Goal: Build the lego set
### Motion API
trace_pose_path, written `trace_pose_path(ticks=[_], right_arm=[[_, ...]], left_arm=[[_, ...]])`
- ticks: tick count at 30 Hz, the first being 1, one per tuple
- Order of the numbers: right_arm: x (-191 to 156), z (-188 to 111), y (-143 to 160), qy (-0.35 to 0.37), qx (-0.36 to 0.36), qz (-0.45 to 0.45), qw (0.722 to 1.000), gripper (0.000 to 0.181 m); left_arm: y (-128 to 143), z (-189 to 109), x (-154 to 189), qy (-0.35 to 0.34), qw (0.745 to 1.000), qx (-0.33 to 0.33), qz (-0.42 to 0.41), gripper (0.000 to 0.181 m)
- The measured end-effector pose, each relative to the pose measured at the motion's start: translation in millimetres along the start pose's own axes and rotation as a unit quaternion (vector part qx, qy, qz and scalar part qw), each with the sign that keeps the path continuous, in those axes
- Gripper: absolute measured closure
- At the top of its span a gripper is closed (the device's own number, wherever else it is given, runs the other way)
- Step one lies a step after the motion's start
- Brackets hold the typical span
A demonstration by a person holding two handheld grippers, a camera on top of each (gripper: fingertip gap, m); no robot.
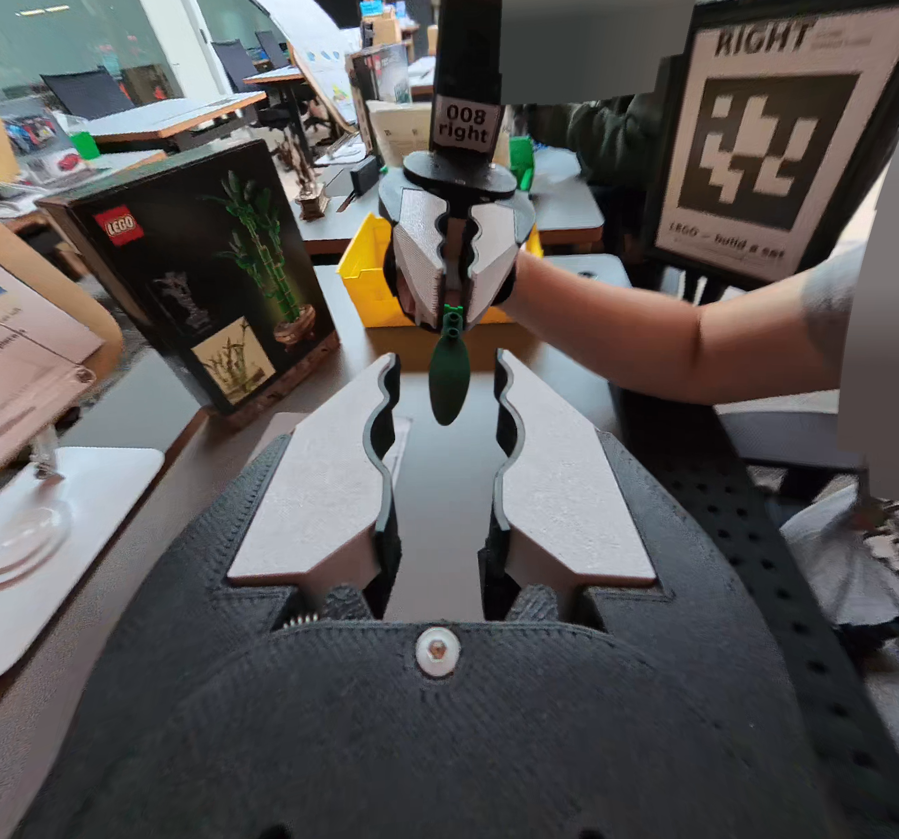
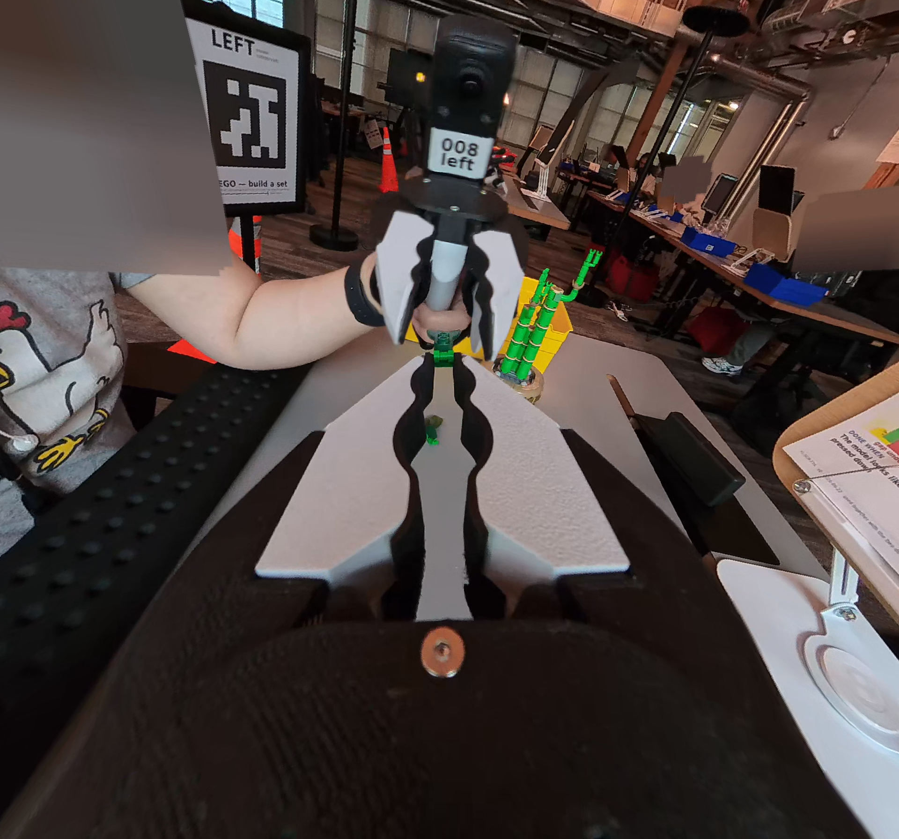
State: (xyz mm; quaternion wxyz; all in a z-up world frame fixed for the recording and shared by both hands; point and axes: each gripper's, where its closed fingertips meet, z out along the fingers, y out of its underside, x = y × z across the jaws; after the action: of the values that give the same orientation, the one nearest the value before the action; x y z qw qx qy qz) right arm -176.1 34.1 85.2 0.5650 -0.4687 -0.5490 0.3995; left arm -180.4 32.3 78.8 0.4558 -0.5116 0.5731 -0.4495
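Right gripper [image 2: 441, 368] pinching one green leaf piece [image 1: 448, 377]; left gripper [image 1: 446, 368] spread around it; one yellow bin [image 1: 362, 280] behind

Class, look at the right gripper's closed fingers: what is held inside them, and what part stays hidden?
The right gripper pinches a bright green connector from which a dark green leaf piece hangs toward the open left gripper. How deep the connector sits between the fingers is covered.
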Motion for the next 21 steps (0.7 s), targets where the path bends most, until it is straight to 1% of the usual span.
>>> trace_pose_path(ticks=[2, 3, 6, 9, 12, 15, 18, 21], right_arm=[[-2.1, -1.4, 1.7, -0.001, -0.01, -0.015, 1.0, 0.175], [-2.9, -2.1, 1.9, 0.001, -0.012, -0.028, 1.0, 0.175], [-8.3, -3.1, 2.9, 0.0, -0.022, -0.068, 0.997, 0.175], [-15.8, -2.4, 5.7, -0.009, -0.036, -0.102, 0.994, 0.175], [-19.8, -2.1, 3.3, -0.014, -0.036, -0.115, 0.993, 0.175], [-20.2, -3.0, 3.1, -0.012, -0.039, -0.124, 0.991, 0.175], [-19.5, -2.9, 3.2, -0.008, -0.04, -0.128, 0.991, 0.175], [-18.2, -1.8, 1.6, -0.004, -0.035, -0.128, 0.991, 0.174]], left_arm=[[-5.6, -4.5, 3.2, 0.046, 0.996, 0.029, -0.064, 0.15], [-5.2, -6.3, 4.5, 0.071, 0.992, 0.033, -0.099, 0.153], [5.6, -7.5, 10.6, 0.14, 0.974, 0.015, -0.178, 0.156], [15.8, -6.4, 22.5, 0.209, 0.95, -0.006, -0.232, 0.162], [12.4, -7.0, 25.7, 0.259, 0.922, 0.01, -0.286, 0.175], [10.1, -9.0, 25.2, 0.284, 0.906, 0.025, -0.313, 0.175], [8.7, -10.2, 22.5, 0.285, 0.905, 0.035, -0.314, 0.174], [4.0, -13.2, 24.0, 0.292, 0.907, 0.048, -0.301, 0.181]])
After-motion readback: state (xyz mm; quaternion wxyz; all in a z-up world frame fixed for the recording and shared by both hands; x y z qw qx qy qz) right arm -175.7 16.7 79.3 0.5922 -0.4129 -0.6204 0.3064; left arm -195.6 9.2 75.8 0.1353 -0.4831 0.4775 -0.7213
